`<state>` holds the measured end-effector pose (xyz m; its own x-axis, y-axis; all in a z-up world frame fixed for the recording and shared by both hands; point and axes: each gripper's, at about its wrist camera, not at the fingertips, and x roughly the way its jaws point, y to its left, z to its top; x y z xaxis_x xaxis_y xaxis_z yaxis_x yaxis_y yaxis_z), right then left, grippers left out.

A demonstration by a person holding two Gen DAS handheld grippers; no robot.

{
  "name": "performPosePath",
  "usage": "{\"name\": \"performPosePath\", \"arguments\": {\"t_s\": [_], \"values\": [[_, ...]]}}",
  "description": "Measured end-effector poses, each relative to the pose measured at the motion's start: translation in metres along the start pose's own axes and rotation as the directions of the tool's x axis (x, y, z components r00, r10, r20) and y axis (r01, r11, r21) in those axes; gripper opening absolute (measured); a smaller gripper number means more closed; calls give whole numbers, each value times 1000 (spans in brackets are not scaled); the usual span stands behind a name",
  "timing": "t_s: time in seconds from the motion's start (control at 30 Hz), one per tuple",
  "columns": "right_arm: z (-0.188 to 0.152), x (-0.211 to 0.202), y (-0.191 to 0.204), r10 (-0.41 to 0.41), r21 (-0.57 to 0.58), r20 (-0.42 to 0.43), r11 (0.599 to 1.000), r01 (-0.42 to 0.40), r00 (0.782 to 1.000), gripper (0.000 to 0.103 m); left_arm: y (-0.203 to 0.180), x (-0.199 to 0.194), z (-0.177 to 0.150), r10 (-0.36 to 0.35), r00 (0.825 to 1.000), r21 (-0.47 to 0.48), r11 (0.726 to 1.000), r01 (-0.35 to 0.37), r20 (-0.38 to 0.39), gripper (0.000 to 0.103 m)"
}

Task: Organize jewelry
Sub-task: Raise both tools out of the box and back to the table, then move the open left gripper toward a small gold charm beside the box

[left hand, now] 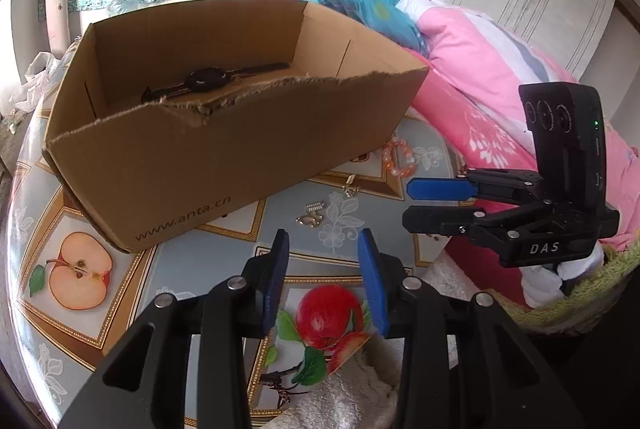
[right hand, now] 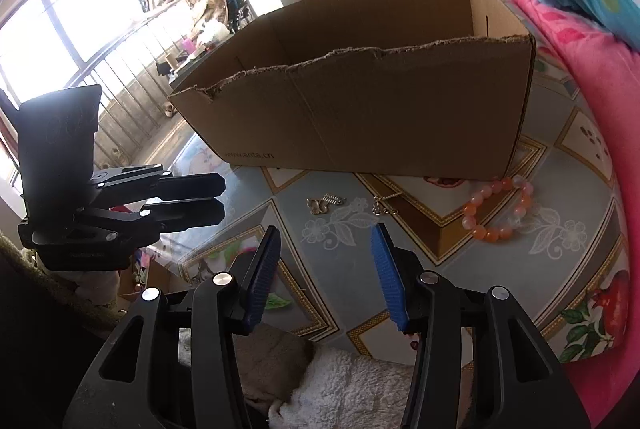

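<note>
Both claws, left [left hand: 324,269] and right [right hand: 324,269], hang part-open and empty above the worktop [right hand: 352,269], where the bead bracelet [right hand: 498,209] lies beside the box [right hand: 380,109]: light, hard, slippery, best pinched across one strand.

**Jewelry on the table, one piece boxed**

You have a black round-faced wristwatch [left hand: 208,80] lying flat, strap stretched out, inside the open brown cardboard box [left hand: 224,149] with the torn front edge. In front of the box, an orange-and-white beaded bracelet [right hand: 498,209] lies as a loop just beside its corner. Two small silver metal trinkets [right hand: 325,203] and a small gold-toned clasp piece [right hand: 384,207] lie apart on the tablecloth.
</note>
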<state>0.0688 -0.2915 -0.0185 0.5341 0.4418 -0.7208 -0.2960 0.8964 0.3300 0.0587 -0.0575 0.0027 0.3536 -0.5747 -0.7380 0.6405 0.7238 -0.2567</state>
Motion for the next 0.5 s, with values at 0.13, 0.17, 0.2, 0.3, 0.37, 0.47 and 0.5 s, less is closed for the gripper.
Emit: {"name": "performPosePath", "arguments": {"t_s": [0.13,0.17,0.2,0.3,0.37,0.47,0.5], "values": [[-3,9,0,-38,-7,-18,999,38,999,44,0,21,-2,70,997,27,997,-69,-29,34],[-3,10,1,-48,-9,-20,999,47,999,43,0,27,-2,85,996,32,996,-84,-37,34],[-3,12,1,-54,-9,-24,999,54,998,42,1,32,-3,97,994,35,995,-96,-47,34],[-4,17,0,-70,2,-33,998,70,997,39,1,46,-2,117,991,35,993,-115,-66,34],[-8,19,-3,-82,4,-36,997,82,996,37,-1,52,-1,122,990,39,992,-119,-71,34],[-13,21,-4,-84,14,-36,996,84,996,36,-4,60,2,121,990,44,992,-118,-74,34],[-14,22,-5,-81,19,-36,996,82,996,36,-5,61,3,124,989,46,992,-121,-77,34]]}}
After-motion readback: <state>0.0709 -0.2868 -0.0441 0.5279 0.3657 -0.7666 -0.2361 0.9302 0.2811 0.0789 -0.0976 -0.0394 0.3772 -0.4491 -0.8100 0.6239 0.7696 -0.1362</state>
